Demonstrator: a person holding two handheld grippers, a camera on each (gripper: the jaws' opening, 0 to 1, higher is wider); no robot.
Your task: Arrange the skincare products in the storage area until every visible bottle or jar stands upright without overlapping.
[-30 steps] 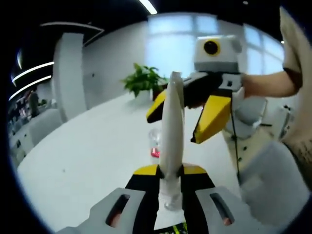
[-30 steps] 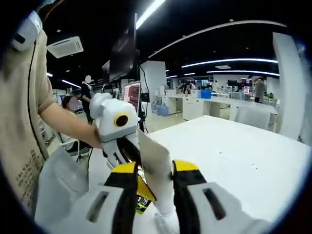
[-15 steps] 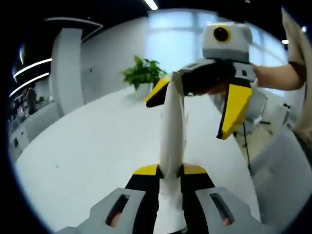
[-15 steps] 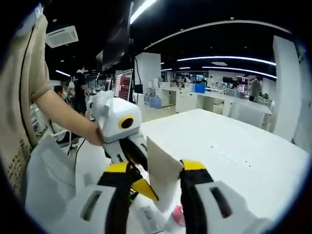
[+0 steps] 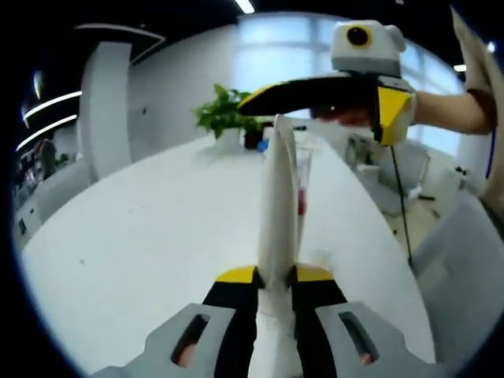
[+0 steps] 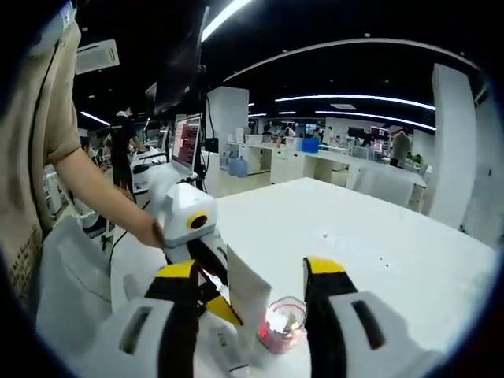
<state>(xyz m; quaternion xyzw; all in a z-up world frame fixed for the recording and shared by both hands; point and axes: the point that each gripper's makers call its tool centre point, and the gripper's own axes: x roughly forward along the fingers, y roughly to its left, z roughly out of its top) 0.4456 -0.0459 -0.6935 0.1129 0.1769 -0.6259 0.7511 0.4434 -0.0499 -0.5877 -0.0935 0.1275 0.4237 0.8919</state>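
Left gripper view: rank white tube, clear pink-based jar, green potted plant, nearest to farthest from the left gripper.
1. White flat tube: clamped between the left gripper jaws, centre.
2. Clear pink-based jar: just behind the tube, slightly right.
3. Green potted plant: far end of the white table, upper left.

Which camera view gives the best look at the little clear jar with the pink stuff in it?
The right gripper view. There the clear jar sits on the white table between the open jaws of the right gripper, its rim and pink contents plain. In the left gripper view the white tube held by the left gripper hides most of it.
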